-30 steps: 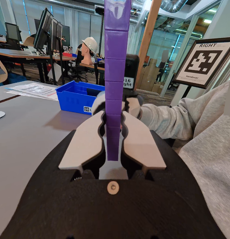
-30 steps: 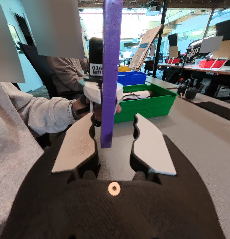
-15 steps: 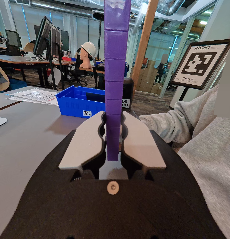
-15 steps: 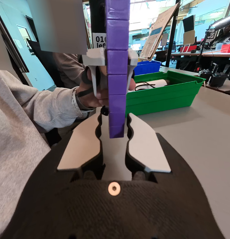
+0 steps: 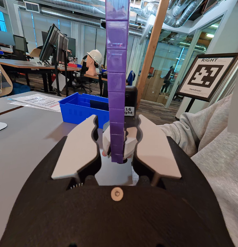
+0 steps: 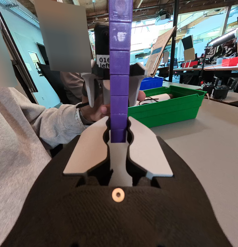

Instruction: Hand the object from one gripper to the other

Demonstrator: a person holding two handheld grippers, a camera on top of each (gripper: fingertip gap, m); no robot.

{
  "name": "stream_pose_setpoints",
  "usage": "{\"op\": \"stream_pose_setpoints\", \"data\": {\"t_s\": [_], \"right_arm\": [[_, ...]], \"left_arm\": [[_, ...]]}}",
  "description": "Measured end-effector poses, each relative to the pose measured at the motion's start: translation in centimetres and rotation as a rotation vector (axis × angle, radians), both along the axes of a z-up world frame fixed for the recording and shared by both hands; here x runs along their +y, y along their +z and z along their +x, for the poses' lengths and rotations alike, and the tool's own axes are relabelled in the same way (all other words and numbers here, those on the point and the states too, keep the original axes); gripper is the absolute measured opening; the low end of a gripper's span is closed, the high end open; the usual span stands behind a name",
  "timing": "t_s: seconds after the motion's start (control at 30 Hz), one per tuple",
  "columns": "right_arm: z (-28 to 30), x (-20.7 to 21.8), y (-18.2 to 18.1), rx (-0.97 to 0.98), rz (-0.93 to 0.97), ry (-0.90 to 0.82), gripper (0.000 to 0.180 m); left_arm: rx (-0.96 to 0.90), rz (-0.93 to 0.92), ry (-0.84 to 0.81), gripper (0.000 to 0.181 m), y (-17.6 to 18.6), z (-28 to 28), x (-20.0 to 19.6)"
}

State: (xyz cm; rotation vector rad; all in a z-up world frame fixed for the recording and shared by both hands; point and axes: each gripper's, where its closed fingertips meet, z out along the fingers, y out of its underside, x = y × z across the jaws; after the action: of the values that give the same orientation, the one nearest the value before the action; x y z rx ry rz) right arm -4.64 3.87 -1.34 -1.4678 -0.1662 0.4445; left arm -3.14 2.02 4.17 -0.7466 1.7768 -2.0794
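A tall purple segmented bar (image 5: 117, 82) stands upright between both grippers; it also shows in the right wrist view (image 6: 119, 85). My right gripper (image 6: 118, 120) is shut on the bar's lower end. My left gripper (image 5: 117, 119) is open, its fingers (image 5: 80, 144) spread clear of the bar on both sides. In the left wrist view the right gripper (image 5: 119, 145) shows behind the bar, clamped on it. In the right wrist view the left gripper (image 6: 111, 90) shows farther off, open around the bar.
A blue bin (image 5: 80, 108) stands on the grey table (image 5: 26, 133) ahead of the left gripper. A green bin (image 6: 168, 105) holding a white roll and cable stands ahead of the right one. A framed marker sign (image 5: 208, 76) is at right. Grey sleeves (image 6: 48, 120) flank both views. Tip to tip, the grippers are about 6 cm apart.
My right gripper closed onto the bar's lower end. My left gripper opened and let go of the bar.
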Motion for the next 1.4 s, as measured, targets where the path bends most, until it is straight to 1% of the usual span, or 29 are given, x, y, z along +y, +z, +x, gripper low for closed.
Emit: {"op": "stream_pose_setpoints", "data": {"t_s": [0.17, 0.43, 0.7, 0.77, 0.87, 0.97, 1.03, 1.13, 1.2, 1.27, 1.4], "right_arm": [[0.8, -0.4, 0.6, -0.005, 0.028, -0.026, 0.023], [1.9, -1.1, 1.3, -0.002, 0.074, -0.050, 0.023], [2.3, -1.1, 1.4, -0.002, 0.075, -0.072, 0.023], [2.9, -0.8, 1.1, -0.013, 0.047, -0.134, 0.023], [4.6, -0.2, 0.4, -0.073, -0.008, -0.326, 0.023], [6.0, -0.1, 0.0, -0.121, -0.030, -0.539, 0.023], [6.7, -0.2, -0.1, -0.125, -0.022, -0.654, 0.023], [6.3, 0.3, -0.8, -0.110, -0.039, -0.706, 0.023], [6.0, 0.8, -1.2, -0.110, -0.048, -0.726, 0.023], [5.7, 1.1, -1.5, -0.104, -0.053, -0.746, 0.023], [5.2, 1.5, -2.0, -0.096, -0.067, -0.769, 0.023]], "left_arm": [[0.013, -0.014, 0.003, 0.058, -0.2, 0.2, 0.2], [0.061, -0.118, -0.011, 0.058, -0.4, 0.7, 1.1], [0.072, -0.127, 0.007, 0.056, -0.7, 1.0, 1.3], [0.109, -0.112, 0.076, 0.050, -1.3, 1.8, 1.8], [0.147, -0.113, 0.199, 0.041, -2.0, 2.7, 2.4], [0.142, -0.122, 0.230, 0.042, -1.9, 2.7, 1.6], [0.130, -0.089, 0.245, 0.045, -1.9, 2.6, 0.7], [0.106, 0.002, 0.315, 0.051, -2.3, 2.9, 0.1], [0.080, 0.067, 0.381, 0.059, -2.5, 3.1, 0.3], [0.055, 0.116, 0.436, 0.059, -2.6, 3.2, 0.6], [0.040, 0.143, 0.477, 0.051, -2.3, 3.2, 1.2]]}}
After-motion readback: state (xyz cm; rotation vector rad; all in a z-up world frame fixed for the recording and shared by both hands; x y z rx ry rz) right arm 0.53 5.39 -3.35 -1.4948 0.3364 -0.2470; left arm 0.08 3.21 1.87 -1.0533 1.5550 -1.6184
